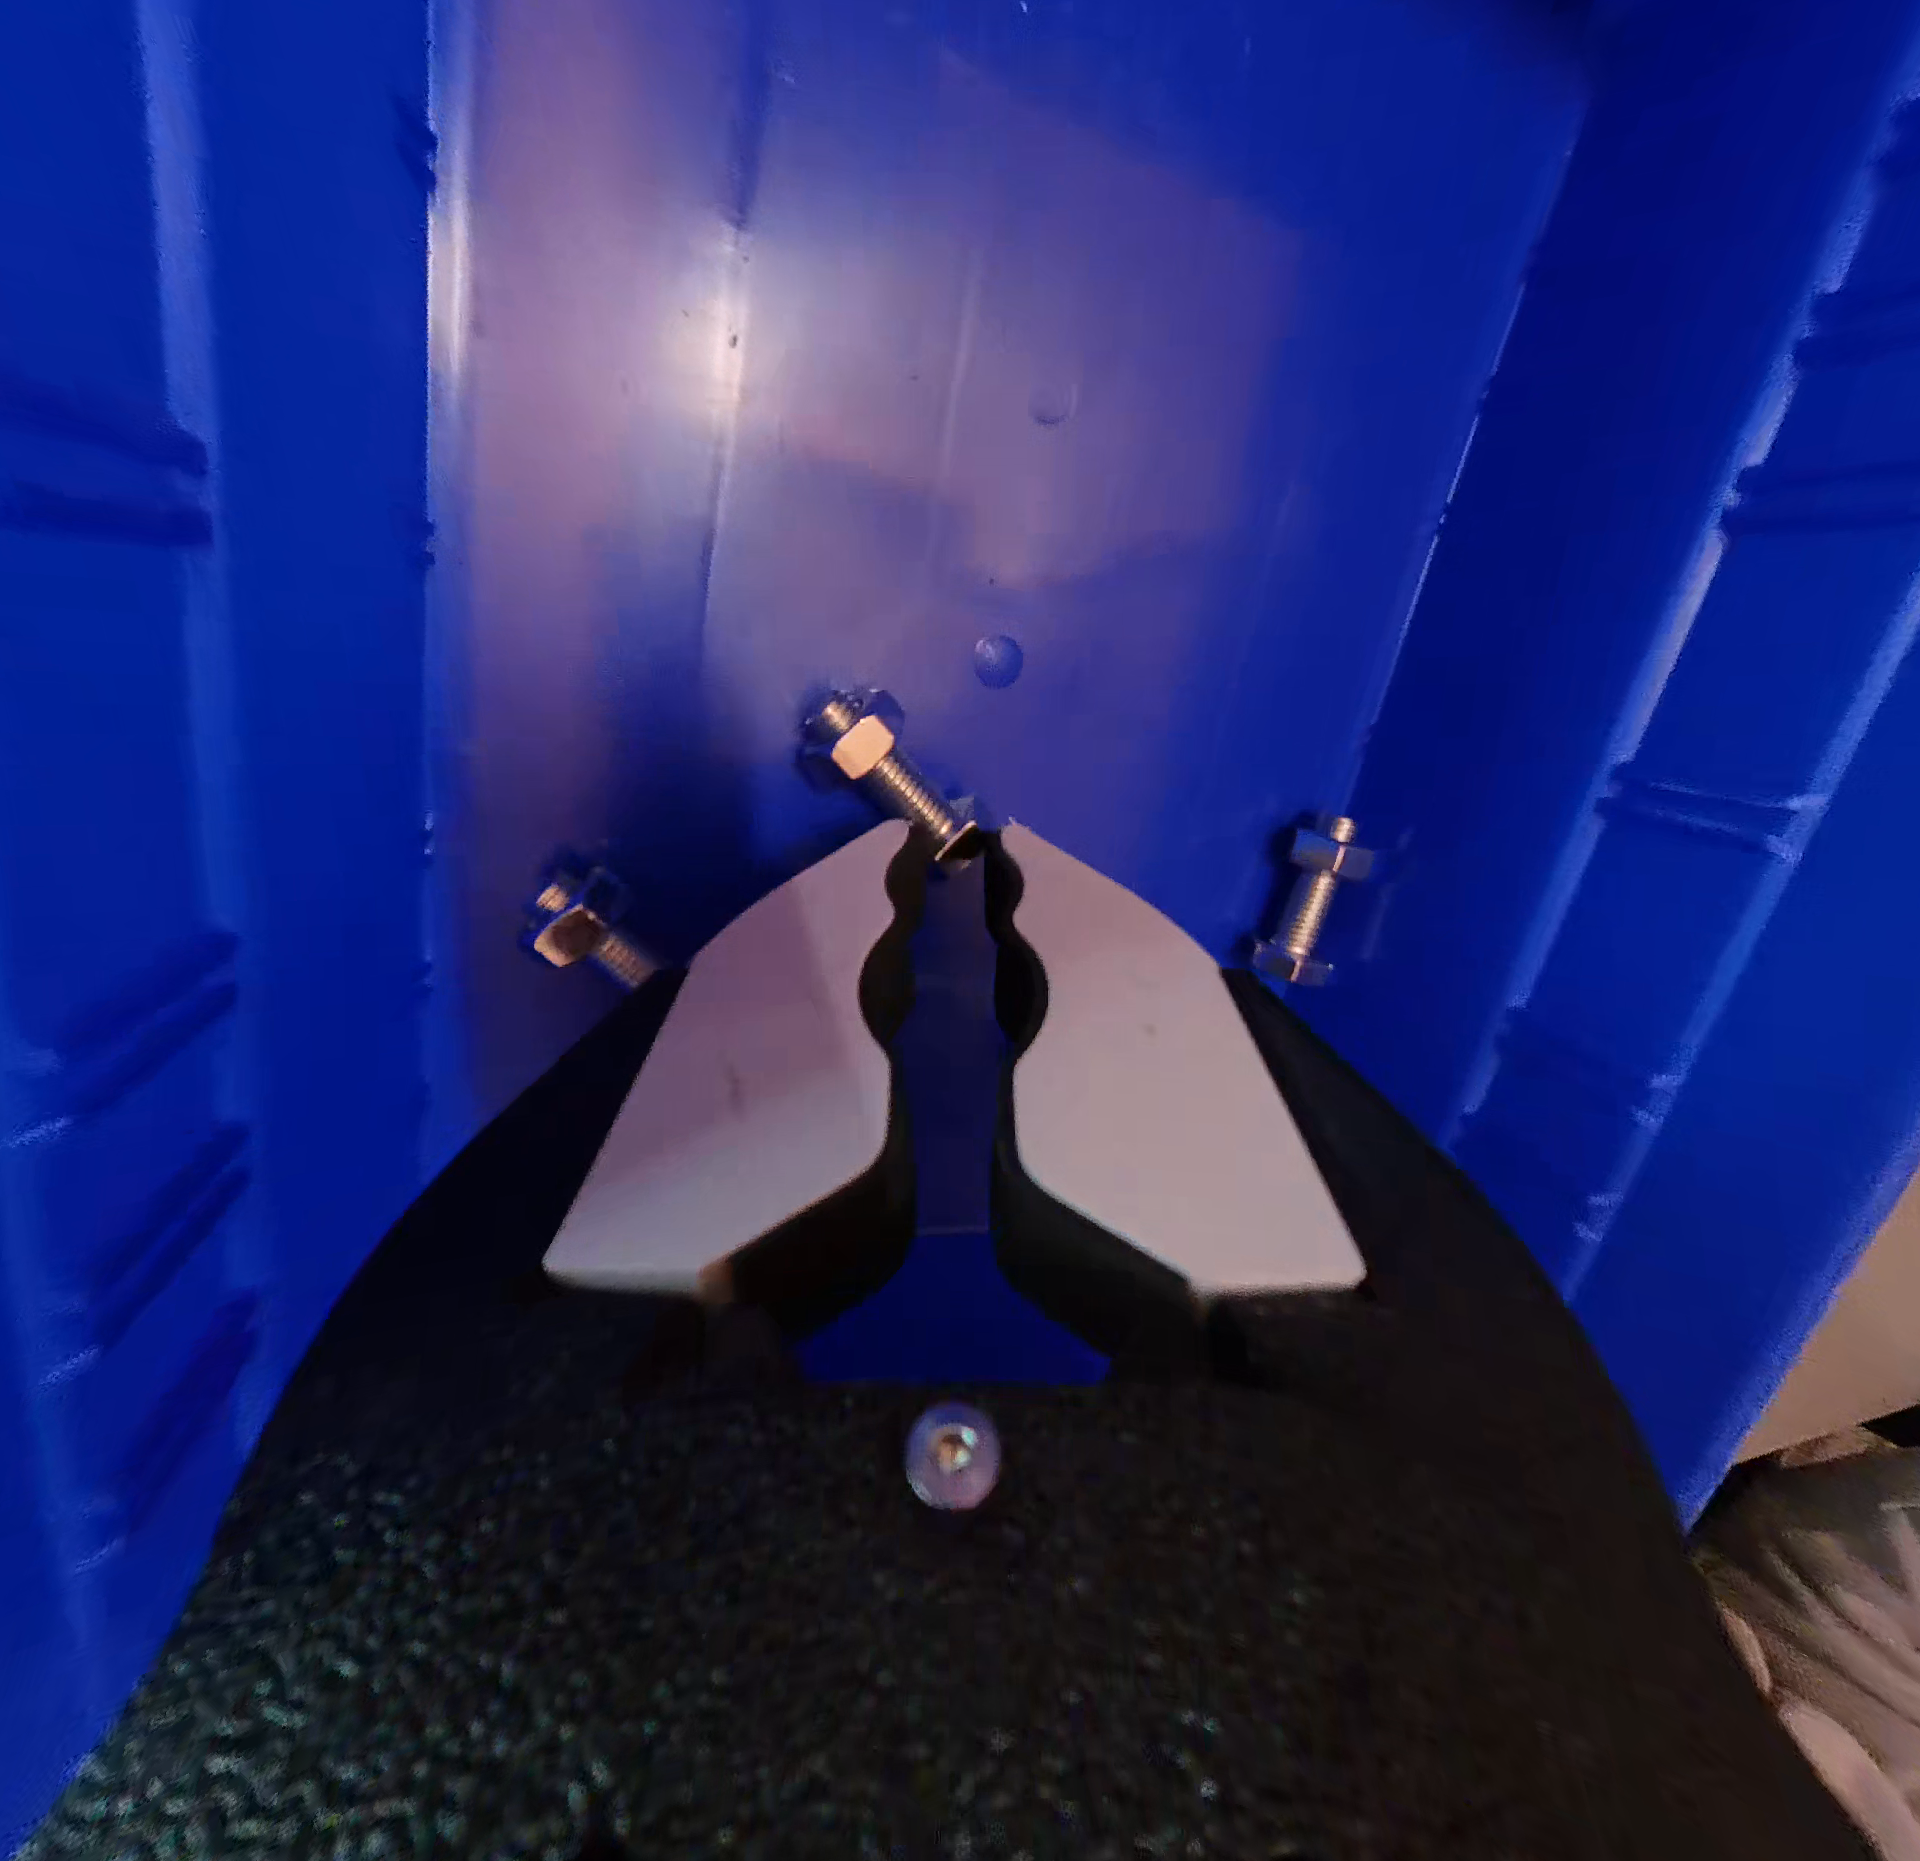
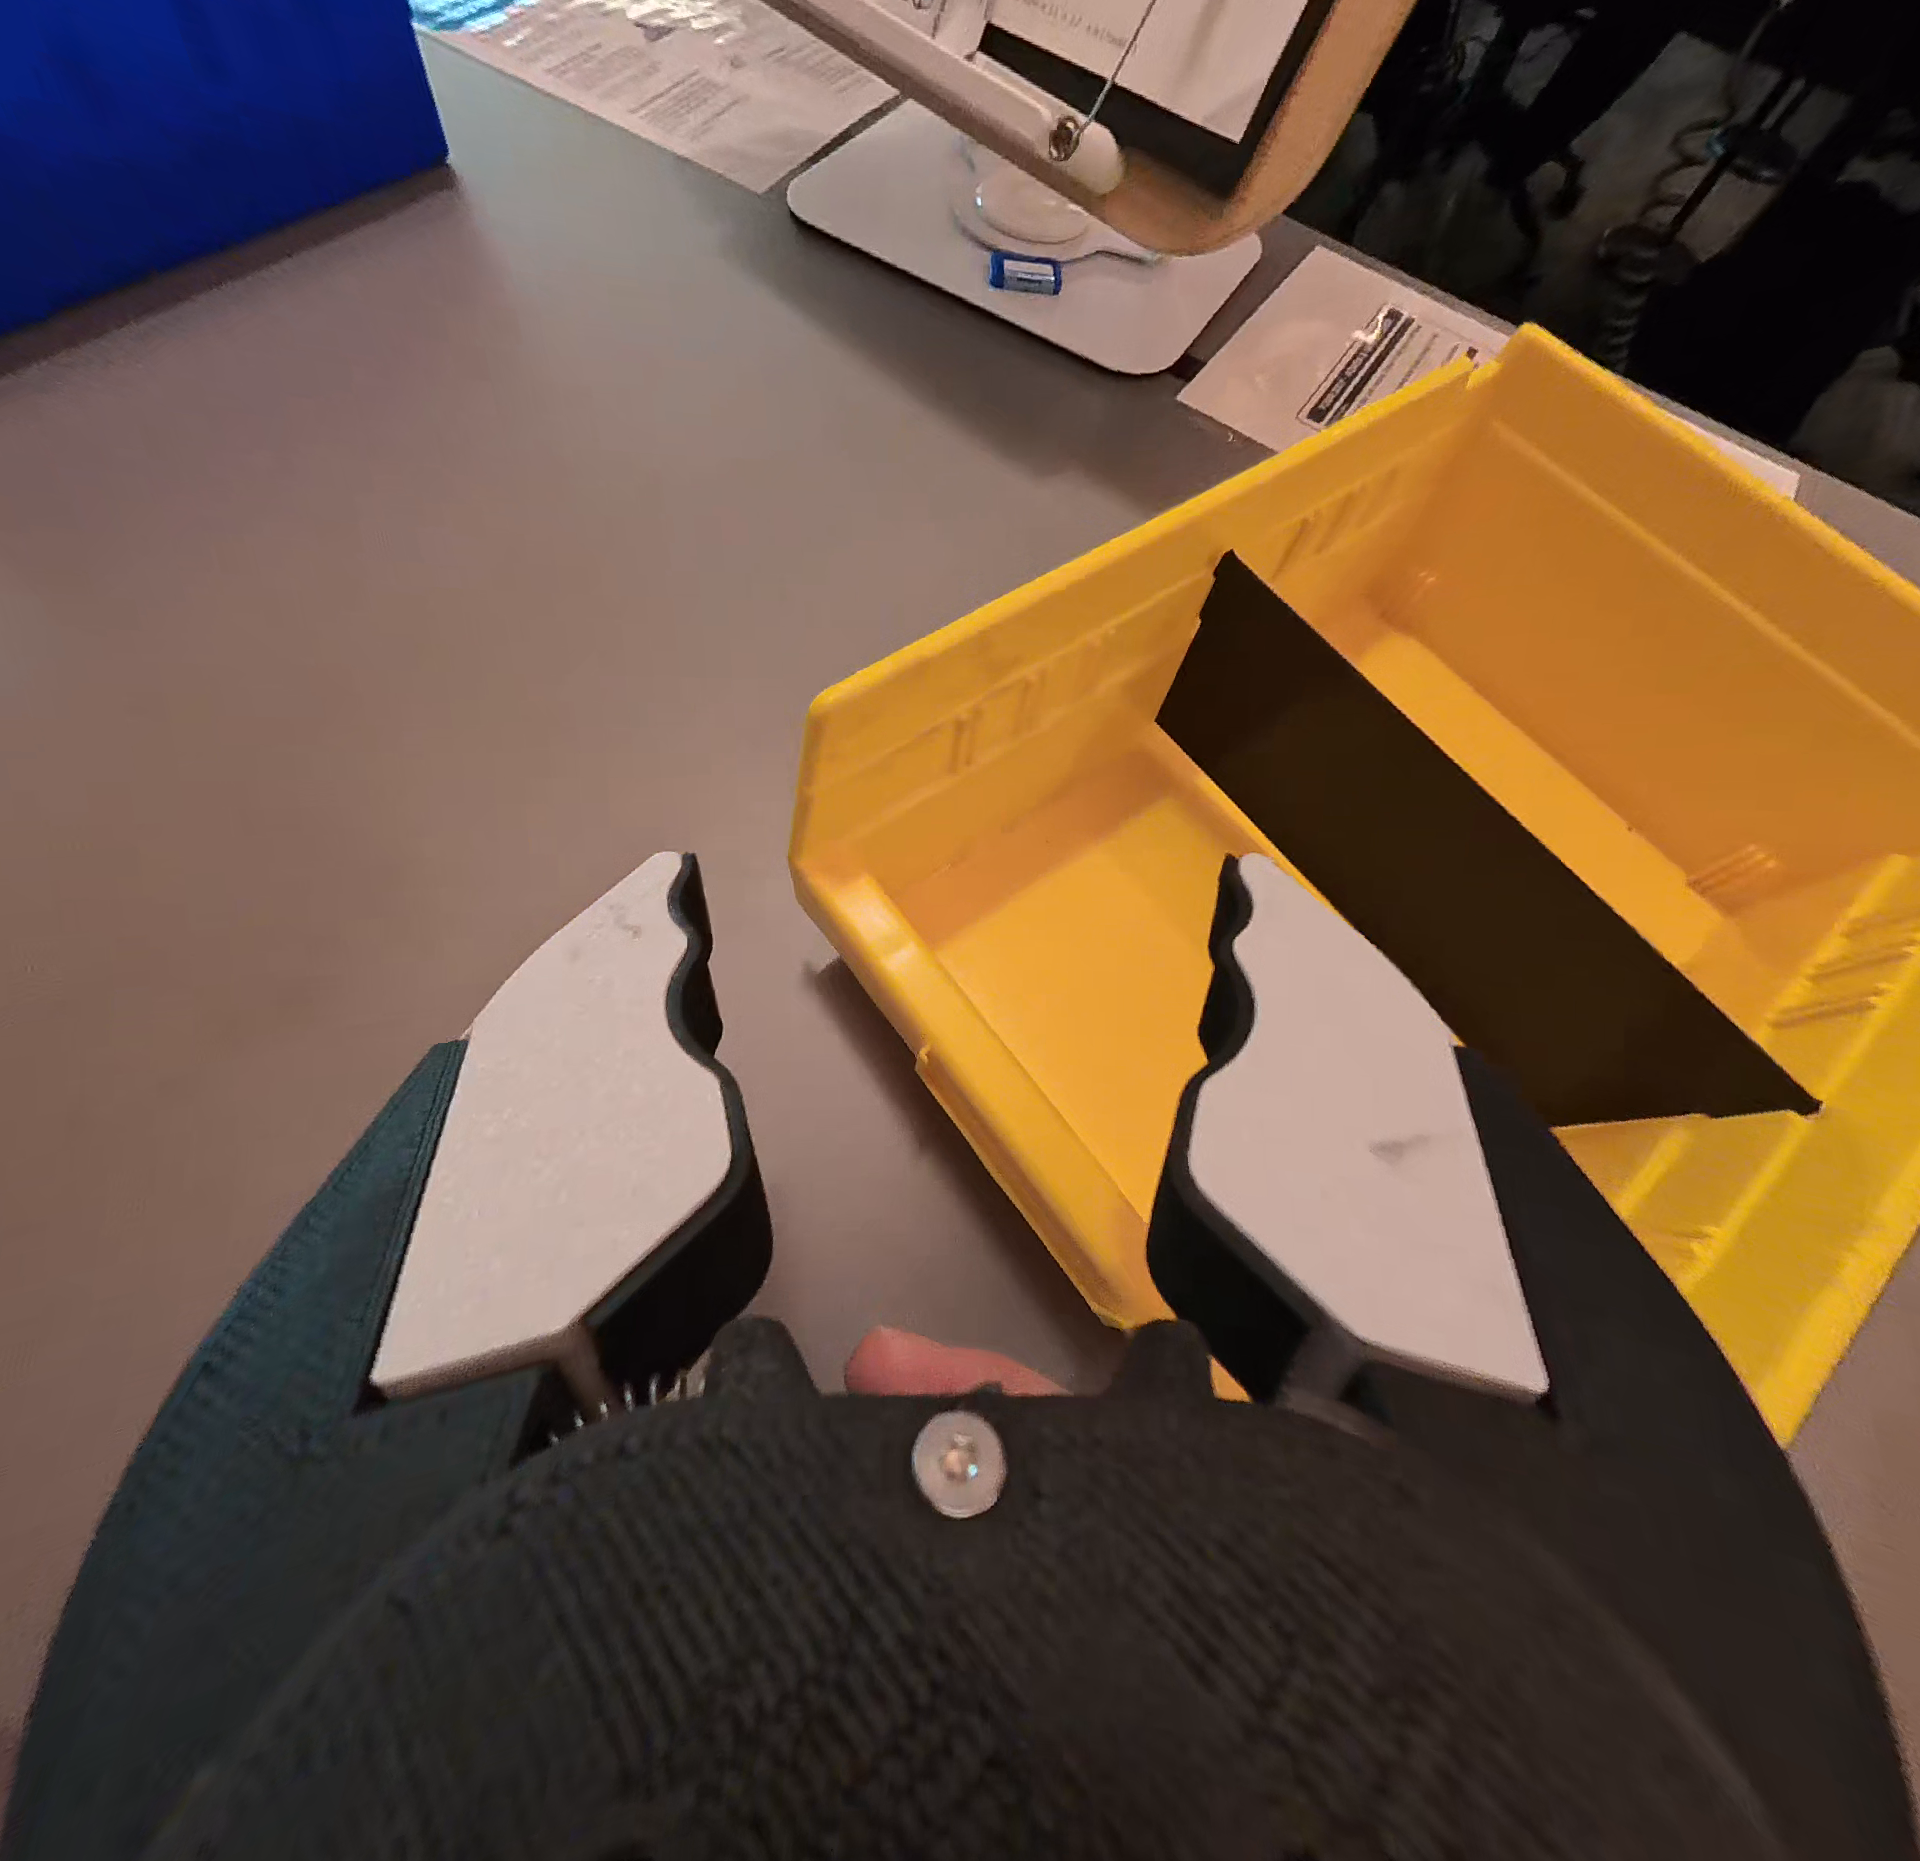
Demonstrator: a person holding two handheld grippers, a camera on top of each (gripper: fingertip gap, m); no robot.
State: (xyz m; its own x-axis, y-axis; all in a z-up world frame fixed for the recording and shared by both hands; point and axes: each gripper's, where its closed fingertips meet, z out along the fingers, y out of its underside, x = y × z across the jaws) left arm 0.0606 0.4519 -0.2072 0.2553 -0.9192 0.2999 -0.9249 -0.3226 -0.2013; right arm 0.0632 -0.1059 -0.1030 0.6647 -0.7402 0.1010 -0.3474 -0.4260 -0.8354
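Left hand-held gripper narrow, pinching bolt head inside blue bin; right hand-held gripper wide, bare, above yellow bin.

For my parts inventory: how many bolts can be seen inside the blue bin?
3: one bolt at the left gripper fingertips, one left, one right. The gripper may hide others.

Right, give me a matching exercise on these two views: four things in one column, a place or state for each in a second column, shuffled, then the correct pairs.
Things:
1. Left gripper
2. Right gripper
3. Black divider
4. Bolt with nut

Places or states:
A. standing across the inside of the yellow bin
B. jaws wide apart over the grey table
C. lying by the right wall of the blue bin
D. fingertips closed on the head of a bolt

Pairs: 1-D, 2-B, 3-A, 4-C
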